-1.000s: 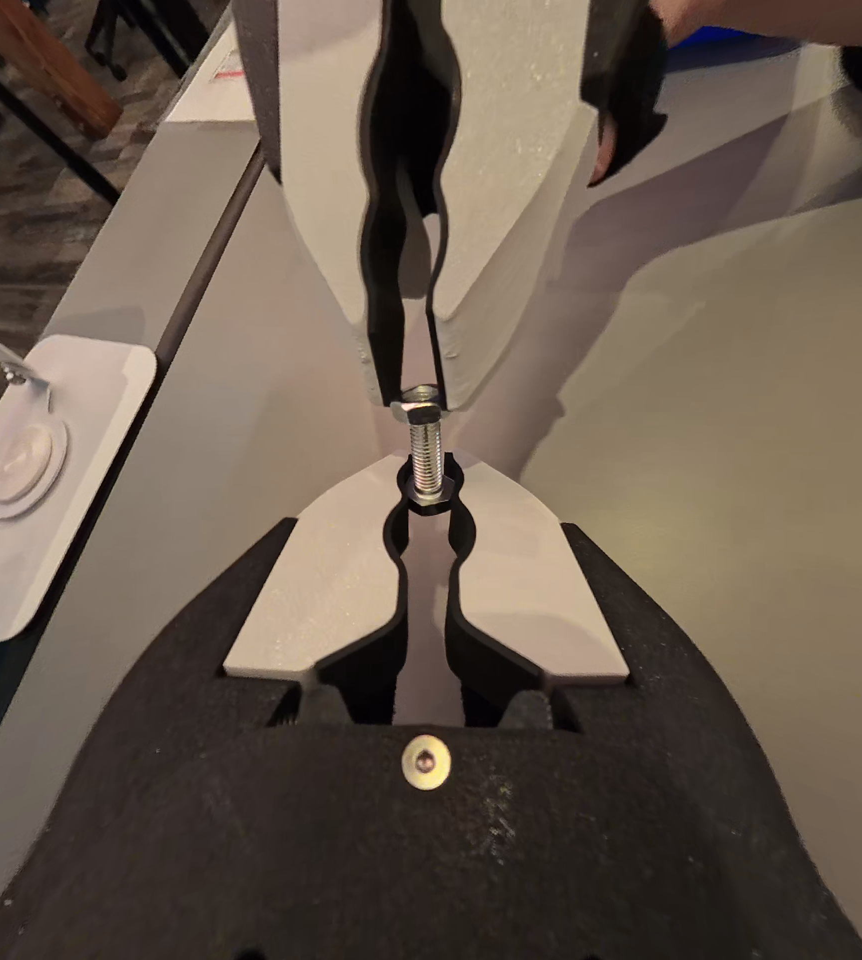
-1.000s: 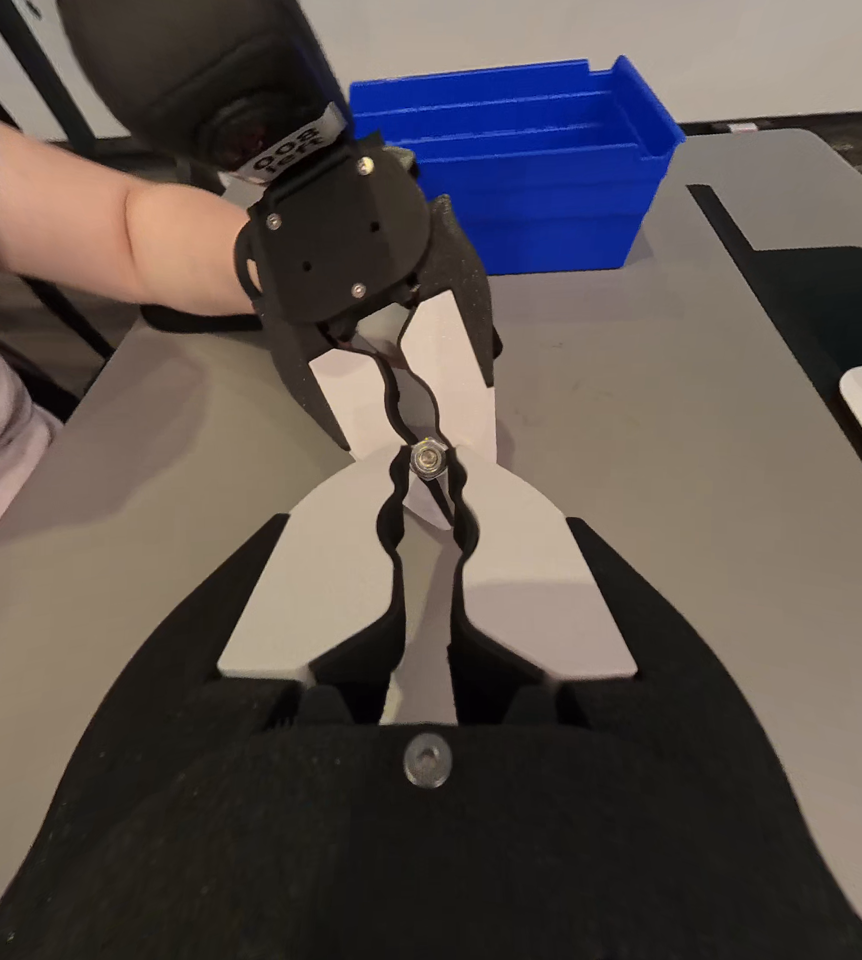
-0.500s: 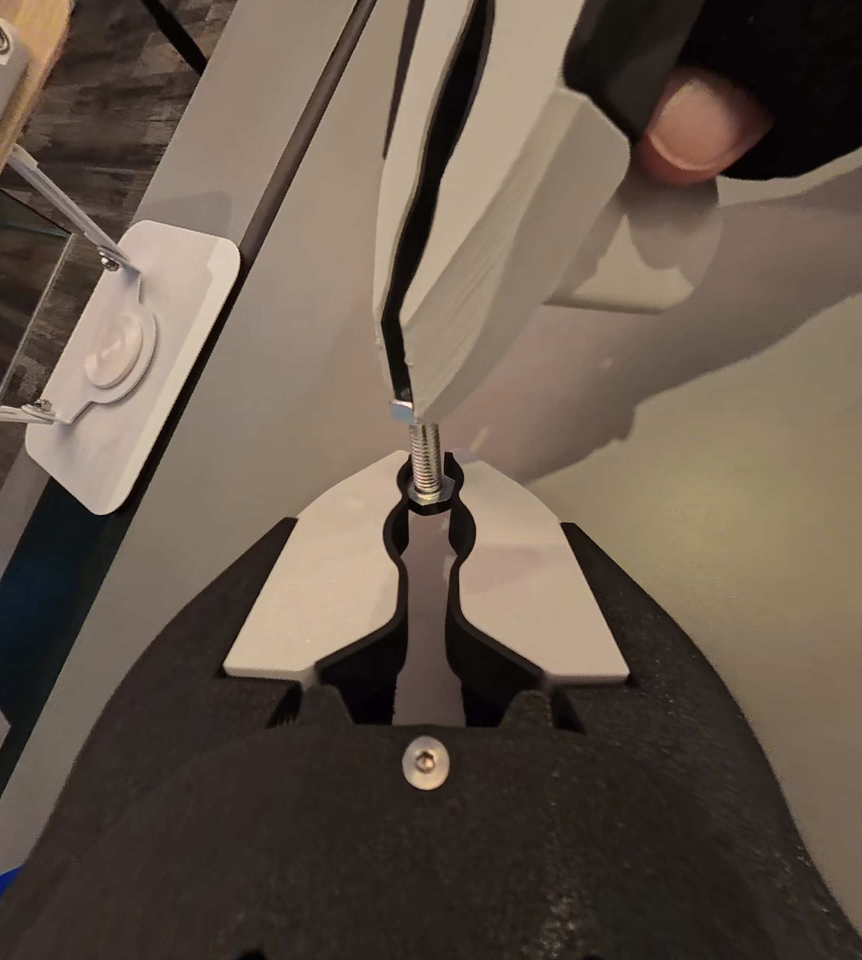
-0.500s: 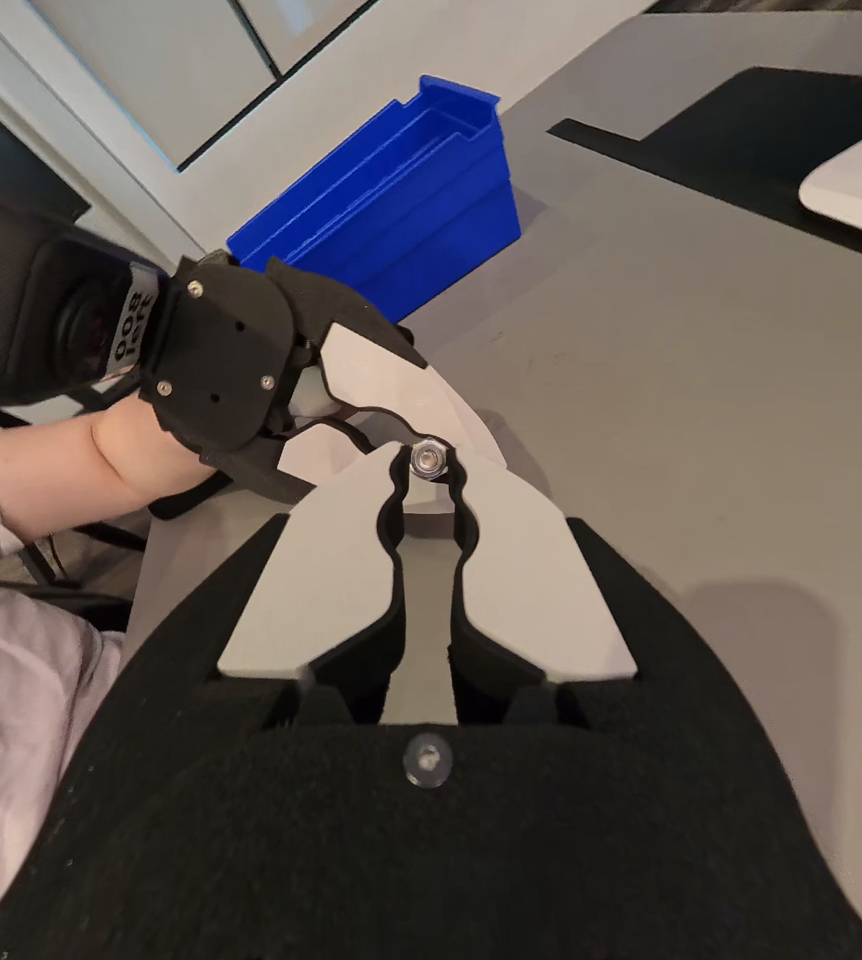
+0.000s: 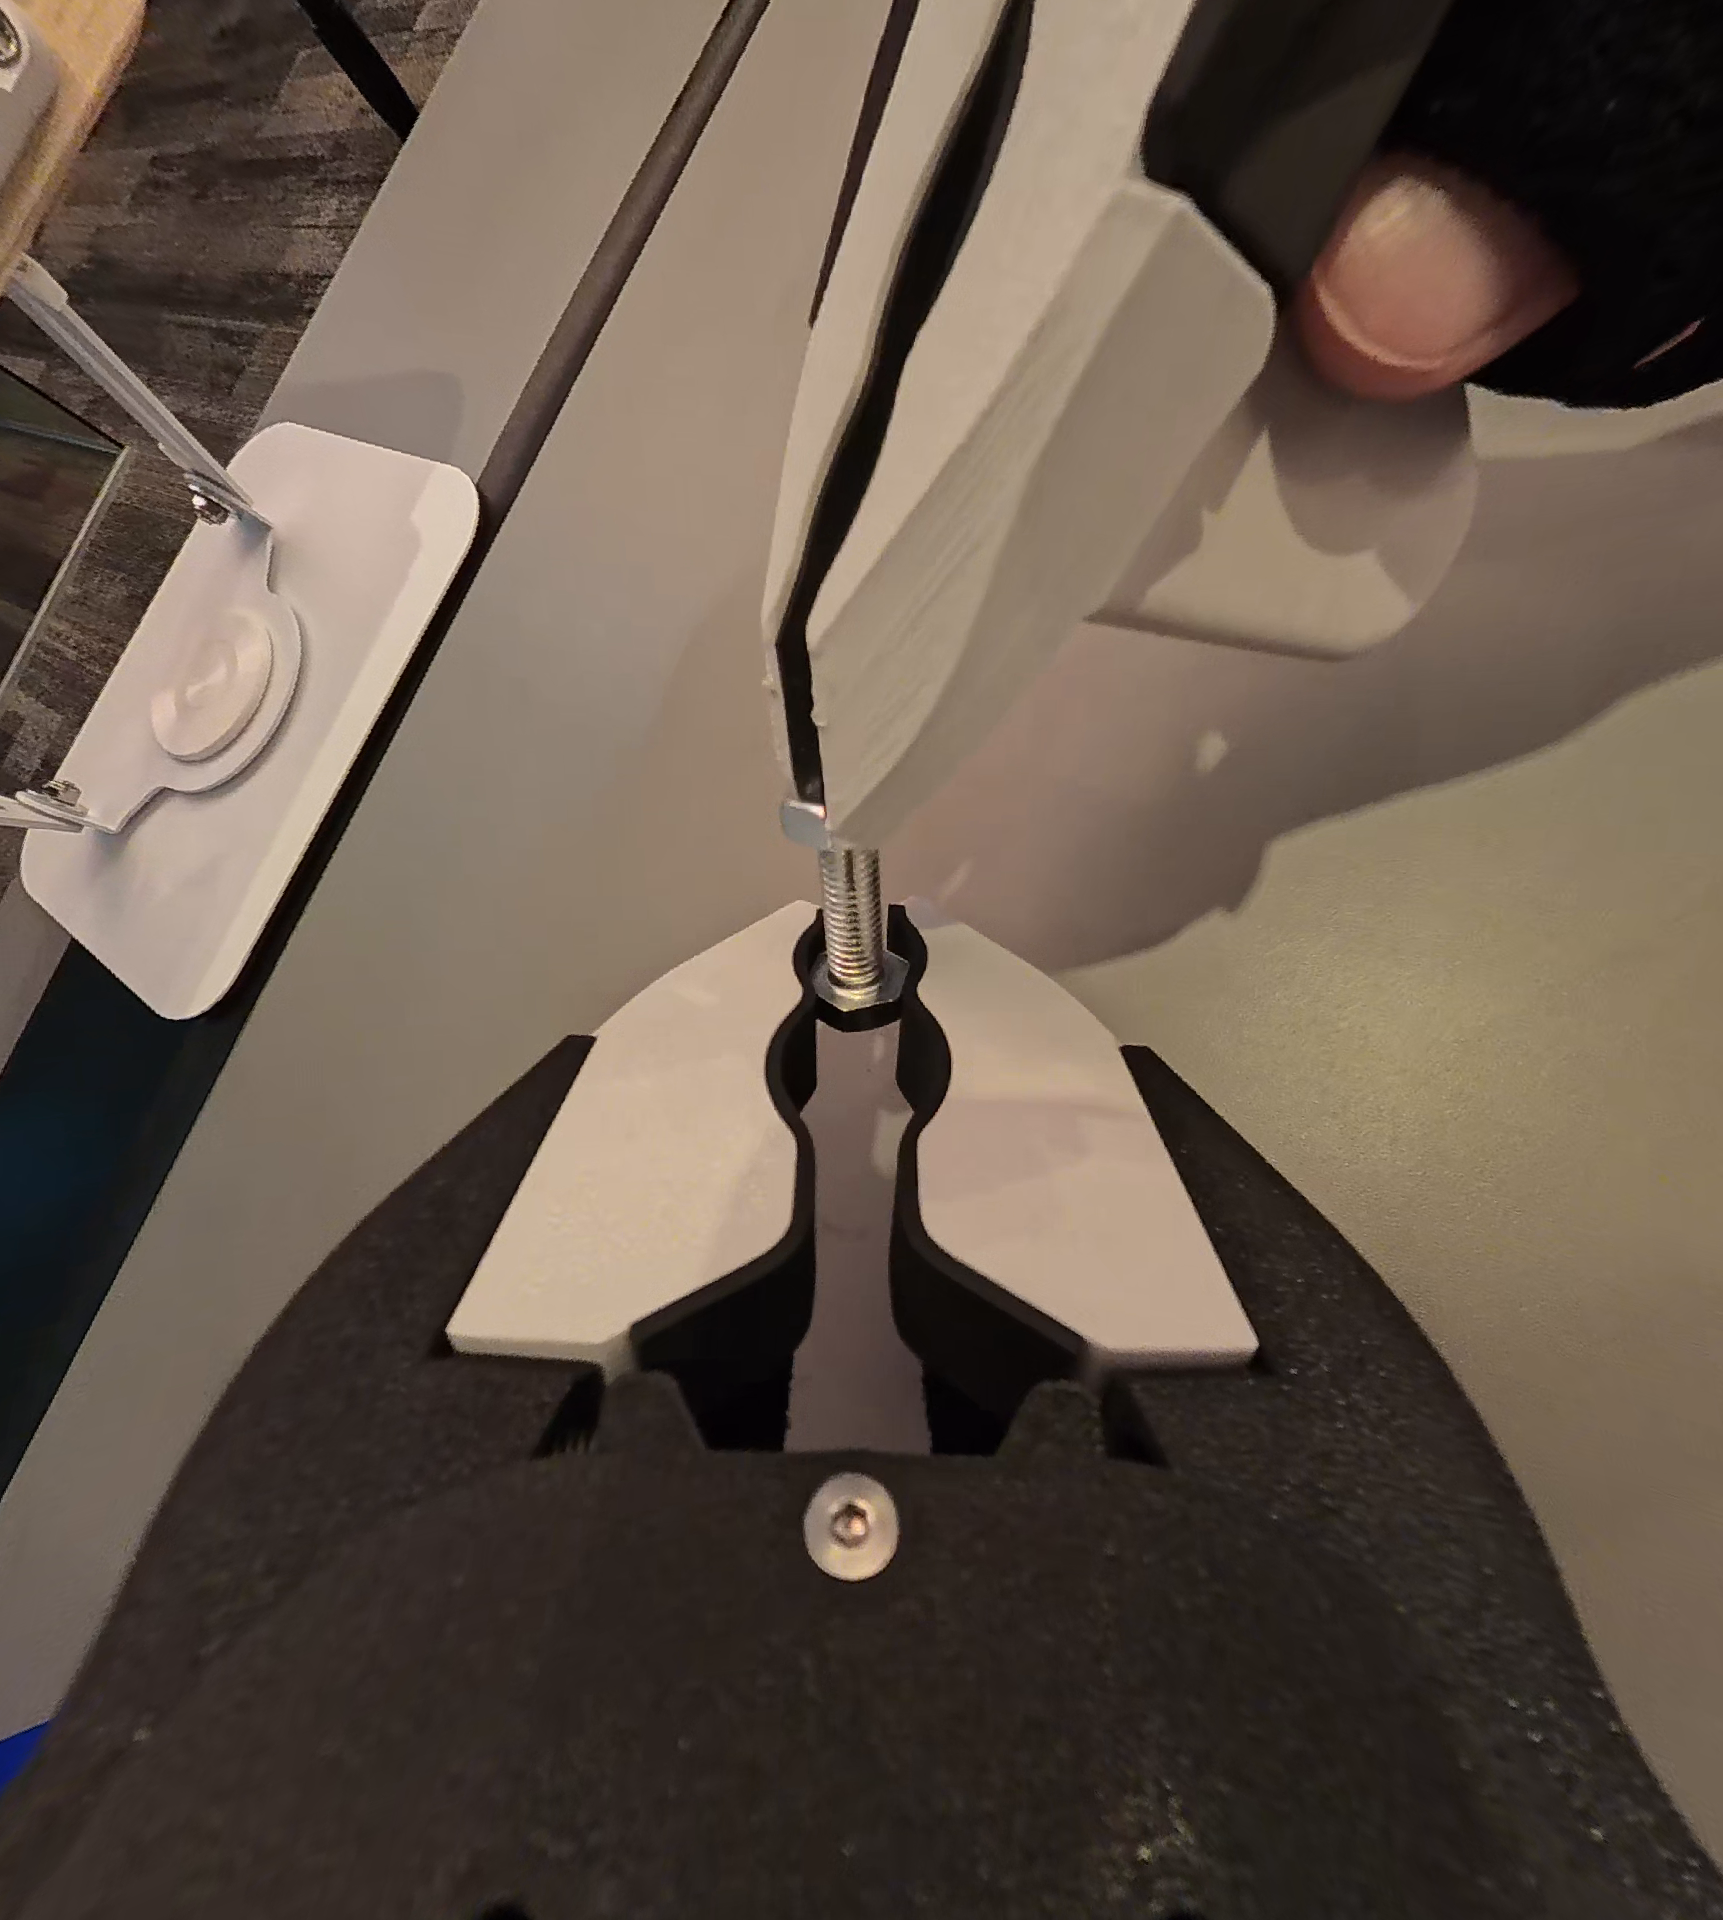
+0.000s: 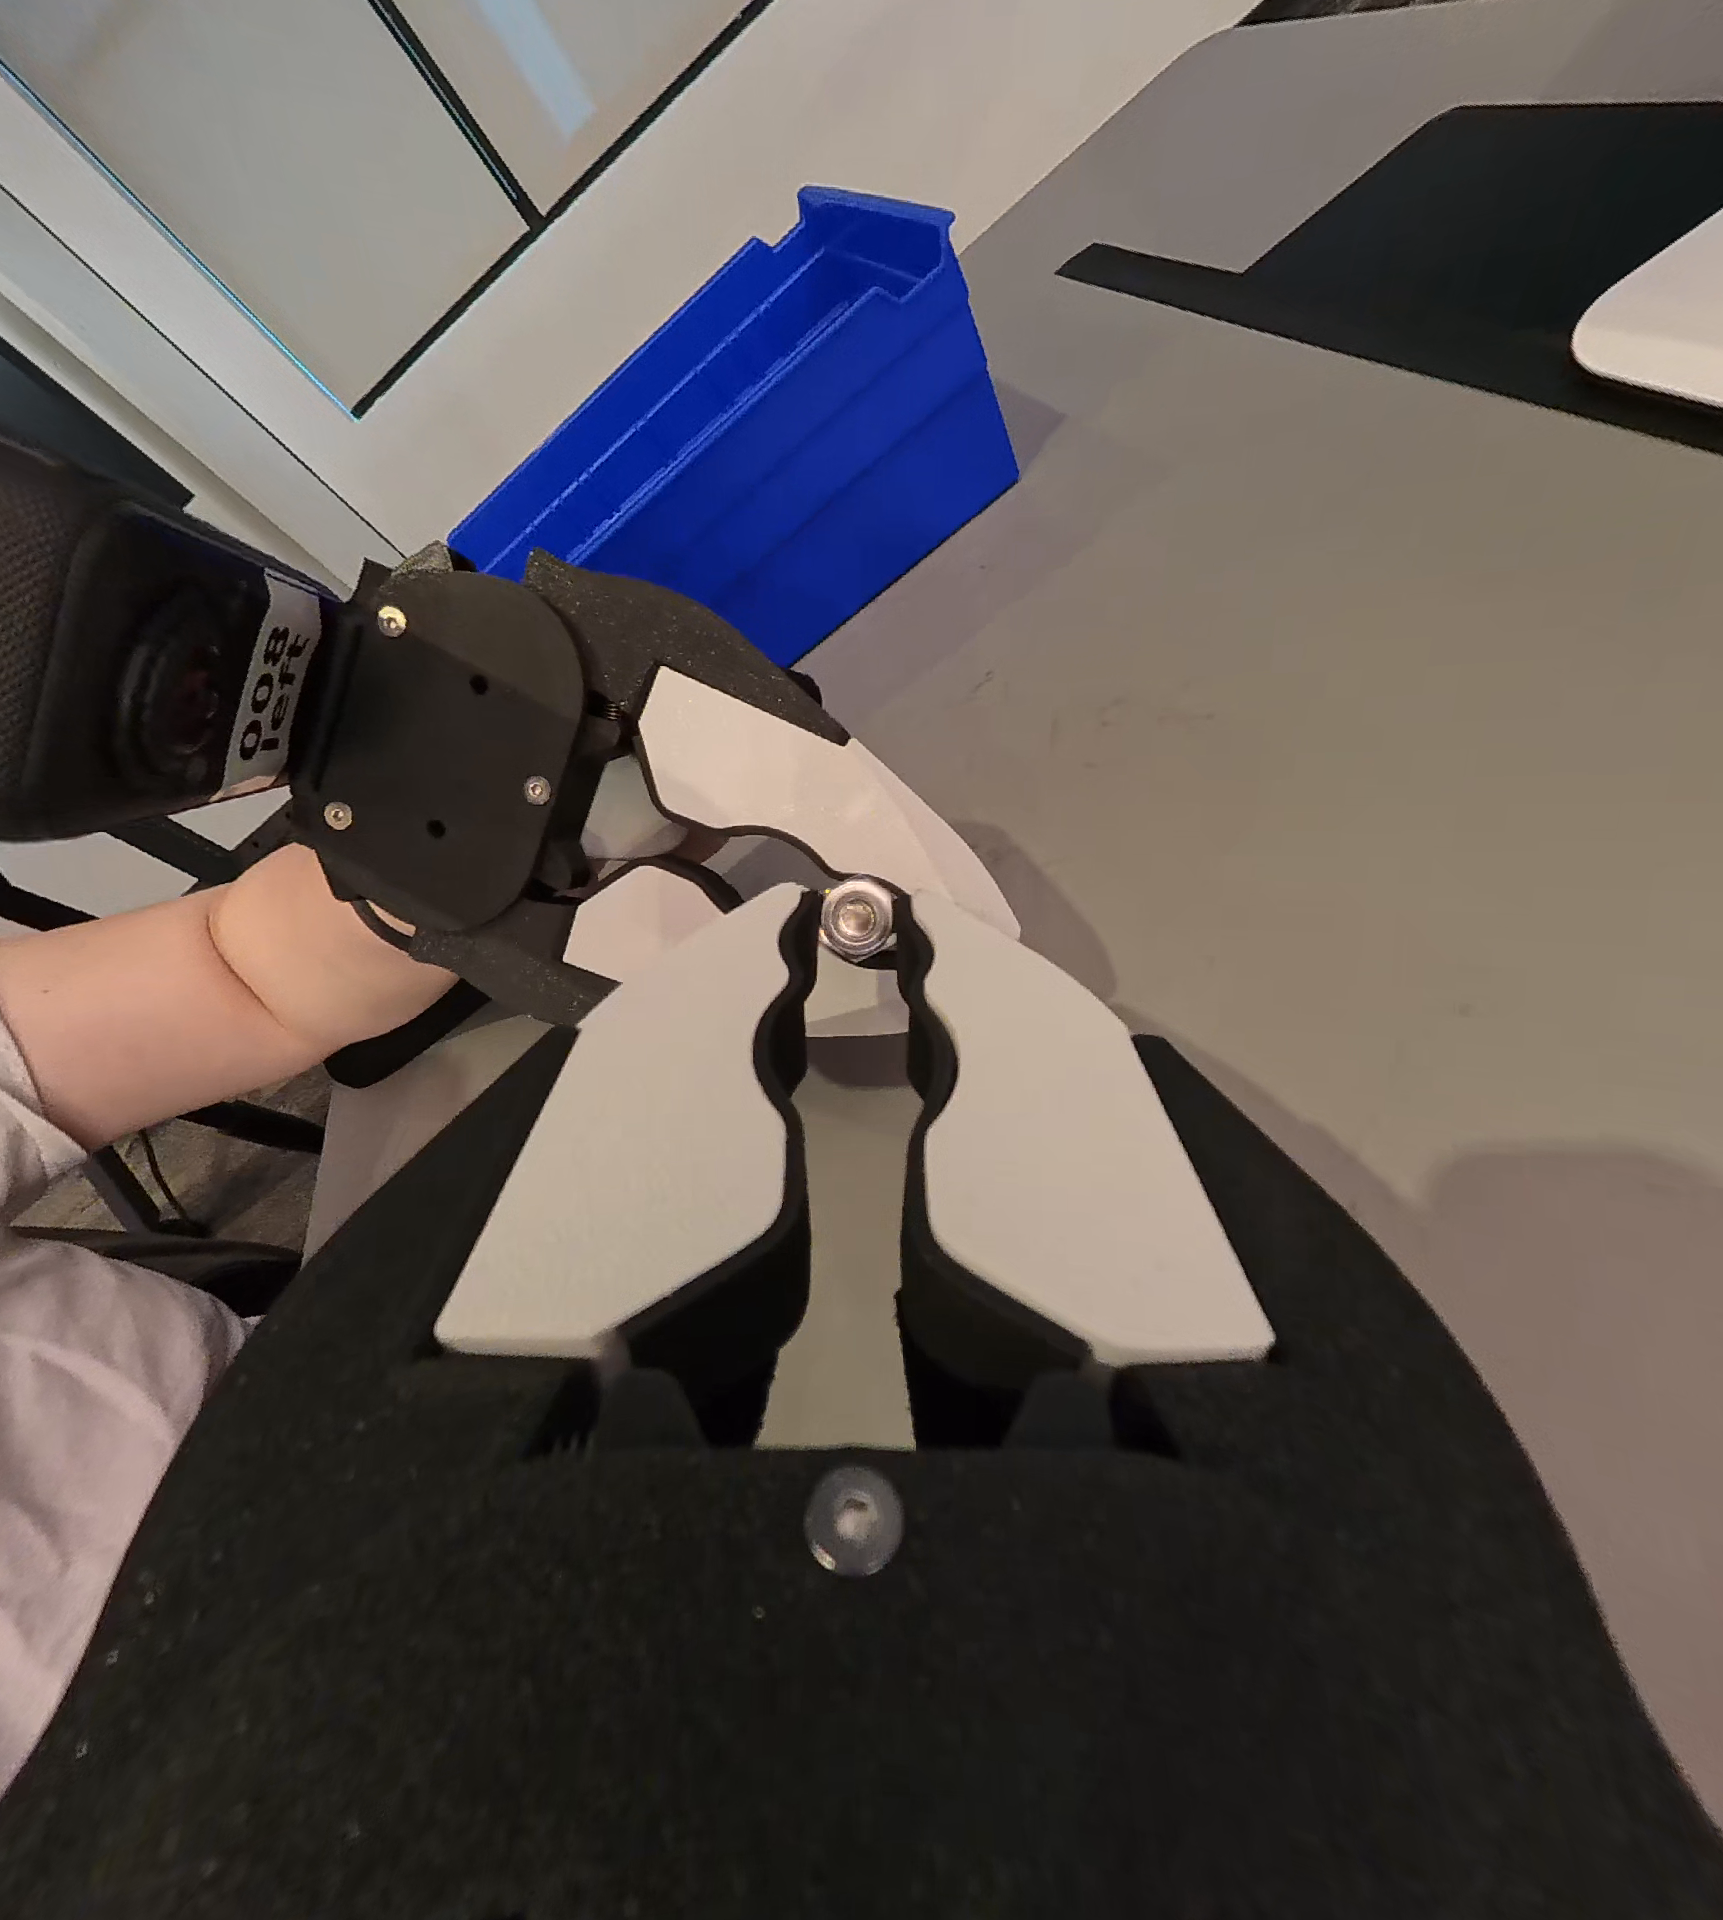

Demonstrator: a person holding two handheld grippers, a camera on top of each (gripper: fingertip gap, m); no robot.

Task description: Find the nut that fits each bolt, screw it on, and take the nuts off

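A silver bolt [image 5: 844, 902] is held in the air between my two grippers, over the grey table [image 5: 1459, 1195]. My left gripper [image 5: 855, 940] is shut on the hex nut [image 5: 855, 987], which sits on the bolt's thread. My right gripper [image 5: 803, 790] comes in from above, edge-on, shut on the bolt's head. In the right wrist view my right gripper [image 6: 855, 902] grips the bolt head [image 6: 855, 920], seen end-on. The left gripper [image 6: 821, 868] comes in from the left behind it. The nut is hidden there.
A blue bin [image 6: 763, 457] stands on the table behind the left gripper. A white plate with metal rods [image 5: 244, 727] sits by the table's left edge. A dark mat [image 6: 1459, 208] and a white object [image 6: 1719, 322] lie at far right. A person's forearm [image 6: 317, 956] is at left. Left tips to right tips: about 5 cm.
Both grippers have rolled about the bolt's axis against each other. The right gripper went from face-on to edge-on in the left view. The grips on nut and bolt head are unchanged.
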